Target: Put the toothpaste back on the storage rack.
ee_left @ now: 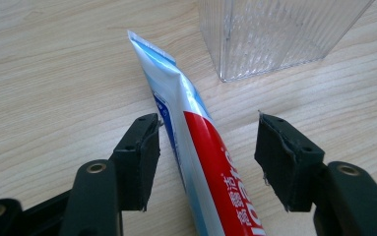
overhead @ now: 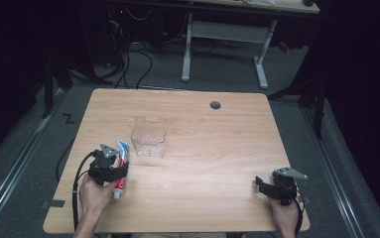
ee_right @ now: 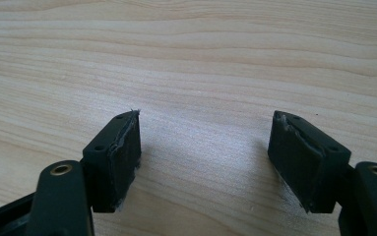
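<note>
A red, white and blue toothpaste tube [overhead: 122, 166] lies flat on the wooden table [overhead: 217, 144] at the front left, its crimped end pointing toward a clear ribbed plastic box [overhead: 149, 136]. My left gripper [overhead: 112, 159] hovers over the tube, open. In the left gripper view the tube [ee_left: 196, 147] runs between the two jaws, close to the left jaw and apart from the right one, with the box [ee_left: 274, 34] just beyond. My right gripper [overhead: 261, 184] rests at the front right, open, and its own view has bare wood between the jaws [ee_right: 205, 147].
A round cable hole [overhead: 215, 105] sits near the table's far edge. Beyond the table stand a white desk frame [overhead: 224, 44] and cables on a grey floor. Black cables trail from both grippers off the front edge.
</note>
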Motion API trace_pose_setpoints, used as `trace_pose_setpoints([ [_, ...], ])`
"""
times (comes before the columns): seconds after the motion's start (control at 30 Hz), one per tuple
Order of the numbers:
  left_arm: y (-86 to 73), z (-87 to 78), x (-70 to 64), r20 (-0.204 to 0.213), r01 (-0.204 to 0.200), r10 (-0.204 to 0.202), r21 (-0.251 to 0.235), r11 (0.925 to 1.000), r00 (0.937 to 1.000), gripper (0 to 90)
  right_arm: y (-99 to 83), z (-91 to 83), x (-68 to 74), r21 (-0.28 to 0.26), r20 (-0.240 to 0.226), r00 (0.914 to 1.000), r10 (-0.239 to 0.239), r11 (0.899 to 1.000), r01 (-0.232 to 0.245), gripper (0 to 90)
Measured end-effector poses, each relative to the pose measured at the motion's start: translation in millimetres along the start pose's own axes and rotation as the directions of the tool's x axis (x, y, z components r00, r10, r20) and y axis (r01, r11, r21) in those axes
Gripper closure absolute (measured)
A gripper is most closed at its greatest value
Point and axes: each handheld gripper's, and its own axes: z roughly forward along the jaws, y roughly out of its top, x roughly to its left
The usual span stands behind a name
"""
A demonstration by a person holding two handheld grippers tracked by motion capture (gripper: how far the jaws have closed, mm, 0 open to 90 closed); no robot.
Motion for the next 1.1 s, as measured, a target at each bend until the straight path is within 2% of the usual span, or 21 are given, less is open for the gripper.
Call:
trace_pose_setpoints([
  [0.37,9.1,16.0,2.4,-0.035,0.031,-0.029,0.056,0.9980,0.9990,42.8,0.0,0.0,-0.1,0.000,-0.001,1.0000,0.001,1.000,-0.001,28.5],
  [0.53,10.7,23.9,5.1,-0.024,0.059,-0.058,0.064,0.9962,0.9980,43.8,0.0,-0.1,0.0,0.002,0.000,1.0000,-0.001,1.000,0.001,28.5],
  [1.1,13.4,42.6,4.8,-0.016,0.093,-0.092,0.103,0.9903,0.9956,49.5,0.1,0.1,0.0,0.001,0.002,1.0000,-0.007,1.000,0.007,28.5],
])
